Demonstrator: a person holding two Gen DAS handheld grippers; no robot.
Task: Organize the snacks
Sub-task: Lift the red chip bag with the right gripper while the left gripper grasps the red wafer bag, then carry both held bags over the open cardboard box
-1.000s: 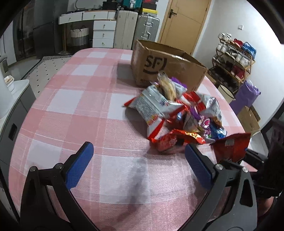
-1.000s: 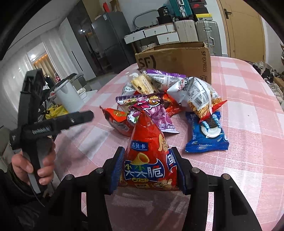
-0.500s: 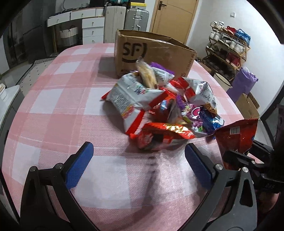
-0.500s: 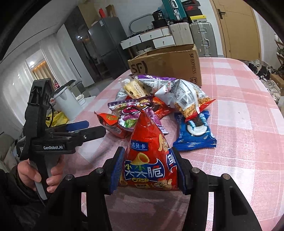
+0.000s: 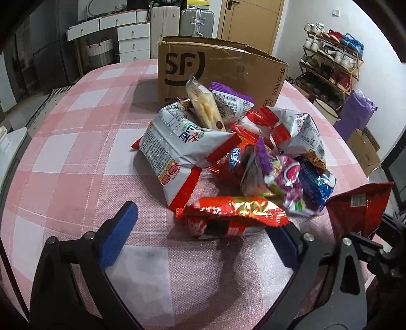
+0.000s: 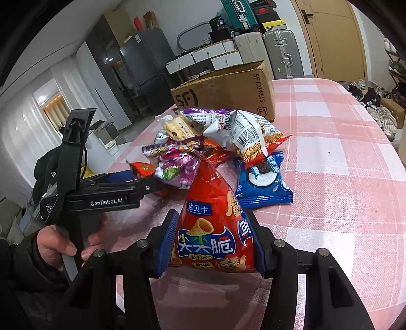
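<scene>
A pile of snack bags [image 5: 228,142] lies on the pink checked table, in front of an open SF cardboard box [image 5: 218,71]. My left gripper [image 5: 200,233] is open, its blue pads on either side of a flat red foil bag [image 5: 231,215] at the near edge of the pile. My right gripper [image 6: 210,241] is shut on a red triangular crisp bag [image 6: 213,223], held upright above the table. That bag also shows at the right edge of the left wrist view [image 5: 360,205]. The box [image 6: 228,94] stands behind the pile [image 6: 215,142] in the right wrist view.
A blue cookie pack [image 6: 264,182] lies at the pile's right side. The left gripper's body [image 6: 101,195] and the hand holding it are at the left. Suitcases [image 5: 195,17], drawers and a door stand beyond the table; a shoe rack [image 5: 330,63] stands to the right.
My left gripper has moved forward to the pile, so the red foil bag now lies between its pads. My right gripper still holds the red crisp bag and has shifted slightly nearer the pile.
</scene>
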